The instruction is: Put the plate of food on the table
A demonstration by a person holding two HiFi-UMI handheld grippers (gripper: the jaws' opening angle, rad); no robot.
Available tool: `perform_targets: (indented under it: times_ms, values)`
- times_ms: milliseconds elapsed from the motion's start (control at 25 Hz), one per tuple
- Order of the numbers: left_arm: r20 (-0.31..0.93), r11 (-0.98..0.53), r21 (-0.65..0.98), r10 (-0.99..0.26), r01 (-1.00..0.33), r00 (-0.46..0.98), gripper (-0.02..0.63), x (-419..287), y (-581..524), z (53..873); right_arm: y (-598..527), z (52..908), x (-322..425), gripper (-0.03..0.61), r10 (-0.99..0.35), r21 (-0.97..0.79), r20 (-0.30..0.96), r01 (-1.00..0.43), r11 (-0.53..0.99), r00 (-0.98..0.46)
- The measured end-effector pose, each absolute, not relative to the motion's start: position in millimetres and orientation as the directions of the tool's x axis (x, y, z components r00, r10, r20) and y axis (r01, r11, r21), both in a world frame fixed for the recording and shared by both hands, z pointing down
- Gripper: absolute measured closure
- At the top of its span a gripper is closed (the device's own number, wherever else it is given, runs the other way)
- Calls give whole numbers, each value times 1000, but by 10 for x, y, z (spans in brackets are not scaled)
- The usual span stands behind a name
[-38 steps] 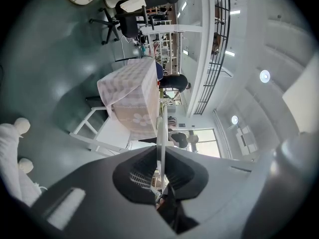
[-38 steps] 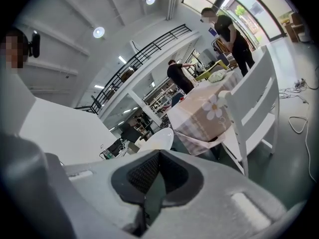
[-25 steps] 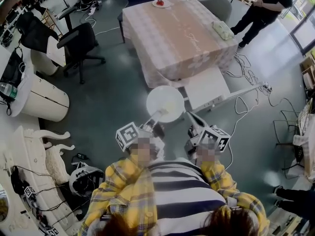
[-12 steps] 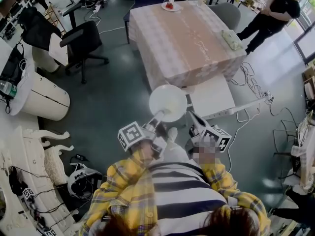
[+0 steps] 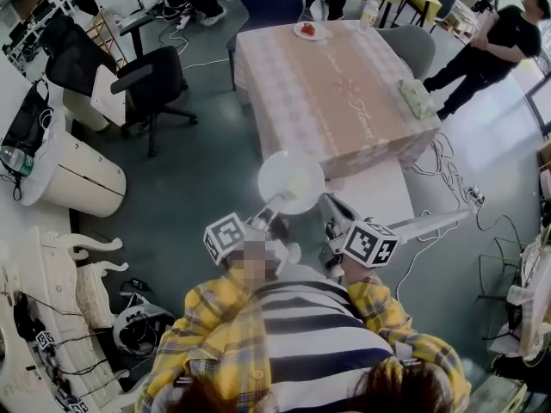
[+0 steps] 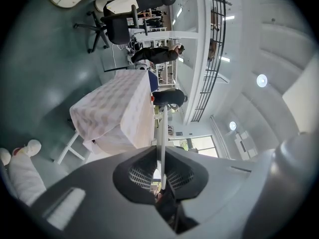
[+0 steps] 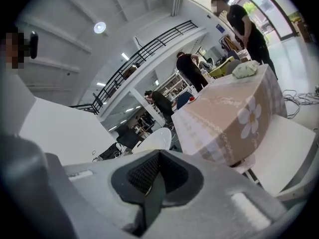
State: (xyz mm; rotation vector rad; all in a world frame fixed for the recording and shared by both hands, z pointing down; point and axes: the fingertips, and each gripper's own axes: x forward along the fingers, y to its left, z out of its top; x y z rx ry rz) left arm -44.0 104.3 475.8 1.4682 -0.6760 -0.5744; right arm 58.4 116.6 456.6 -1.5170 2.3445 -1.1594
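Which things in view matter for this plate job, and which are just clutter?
Job: white plate, clamped in left gripper; cloth-covered table.
Lying about: small plate with red food; green bundle; black office chair; floor cables.

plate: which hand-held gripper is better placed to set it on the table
Left. The left hand-held gripper is shut on the rim of the plate, and the table lies ahead of it. The right hand-held gripper is shut on nothing, beside the plate.
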Motion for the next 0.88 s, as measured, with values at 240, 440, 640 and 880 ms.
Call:
perform_targets:
  times_ms: [240, 440, 640, 880]
  values:
    - [66, 33, 998, -742, -61, 667, 594, -327, 591, 4748, 699, 4537, 706, 581, -803, -658, 285, -716, 233, -523]
    - [73, 35, 997, -761, -71, 645, 593, -248, 236, 4786, 385, 4577, 818, 581, -788, -670, 279, -699, 251, -549]
    - [64, 25, 997, -773, -71, 631, 594, -166, 1, 4751, 165, 4584, 910, 581, -778, -671, 276, -693, 265, -565]
    - [78, 41, 997, -776, -72, 626, 594, -146, -183, 4820, -24, 4614, 929, 581, -773, -674, 278, -689, 267, -571]
